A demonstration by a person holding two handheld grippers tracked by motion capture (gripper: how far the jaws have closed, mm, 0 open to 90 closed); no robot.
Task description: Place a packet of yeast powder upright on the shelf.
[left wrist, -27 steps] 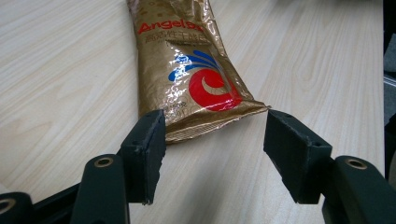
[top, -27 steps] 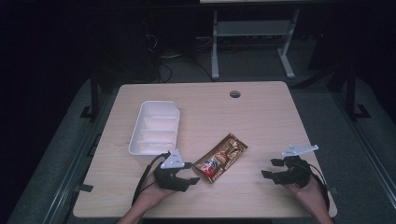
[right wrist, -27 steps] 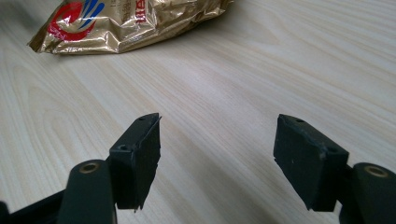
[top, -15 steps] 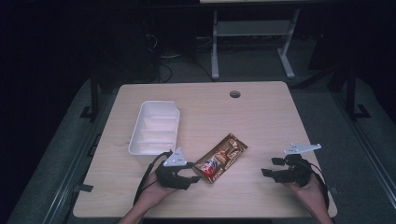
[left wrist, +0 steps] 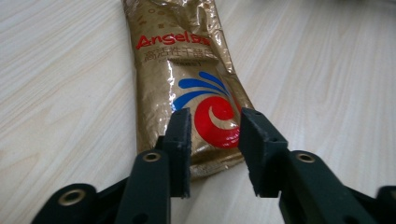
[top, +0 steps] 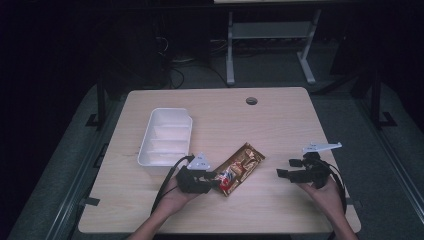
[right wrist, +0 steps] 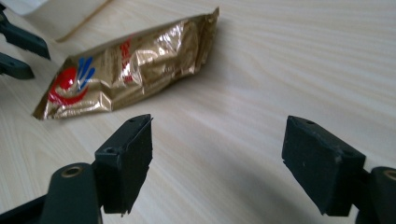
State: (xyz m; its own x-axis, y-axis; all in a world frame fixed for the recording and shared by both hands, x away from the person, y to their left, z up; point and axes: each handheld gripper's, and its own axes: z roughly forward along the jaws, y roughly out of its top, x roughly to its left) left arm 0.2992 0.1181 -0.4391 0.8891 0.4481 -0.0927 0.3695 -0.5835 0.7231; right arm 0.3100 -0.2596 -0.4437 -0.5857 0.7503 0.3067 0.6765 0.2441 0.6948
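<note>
Table (top: 280, 120), light wood, cable hole near far edge. White tray (top: 165, 136) toward the left edge, long side running front to back, ribbed inside, nothing in it that I can make out

Gold foil packet (top: 240, 169) lies flat near the middle of the front half, slanted; red-and-blue swirl end toward the person's left hand, just beside the tray's near right corner but apart from it

Left gripper (top: 212, 179) low over the swirl end. Its own view: jaws part-way apart, narrow gap, one on each side of the packet's near end, pads not pressed on the foil that I can see. Not gripping yet

Right gripper (top: 285, 172) well to the right, near the front right corner, jaws spread wide, holding nothing, pointing toward the packet across bare wood

Step in hand, as I judge it: left gripper lining up to pinch the packet's end. Next move wants the jaws lowered to the surface, then closed. Foil looks slick and crinkly; a shallow bite could slip. Tray seems the likely destination, only a guess
</note>
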